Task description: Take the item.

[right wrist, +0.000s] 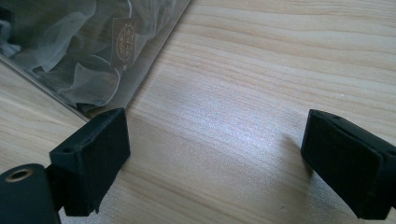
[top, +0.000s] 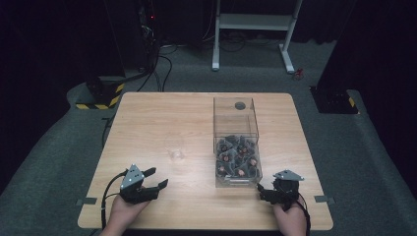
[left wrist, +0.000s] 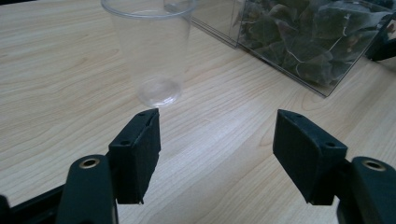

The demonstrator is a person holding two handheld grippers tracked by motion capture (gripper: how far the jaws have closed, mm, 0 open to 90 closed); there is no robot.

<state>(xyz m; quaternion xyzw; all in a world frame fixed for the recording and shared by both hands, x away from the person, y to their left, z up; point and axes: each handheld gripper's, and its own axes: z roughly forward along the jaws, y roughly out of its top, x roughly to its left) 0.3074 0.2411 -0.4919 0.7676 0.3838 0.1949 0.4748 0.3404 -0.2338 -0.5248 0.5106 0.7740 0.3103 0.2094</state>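
Clear plastic cup (left wrist: 152,51) upright, empty, beside box (left wrist: 299,42) of dark sachets.

In the high view, the left half and far edge of the bench (top: 147,118) are left bare. Just right of centre, passage is blocked by a clear box (top: 236,142) of dark sachets, with a clear cup (top: 176,153) standing near its left. Bare wood is seen between the spread jaws of each hand-held gripper.

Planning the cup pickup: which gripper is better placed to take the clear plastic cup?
Left. The left gripper is open and its own view looks straight at the upright clear plastic cup. The right gripper sits beyond the clear box of dark tea bags.
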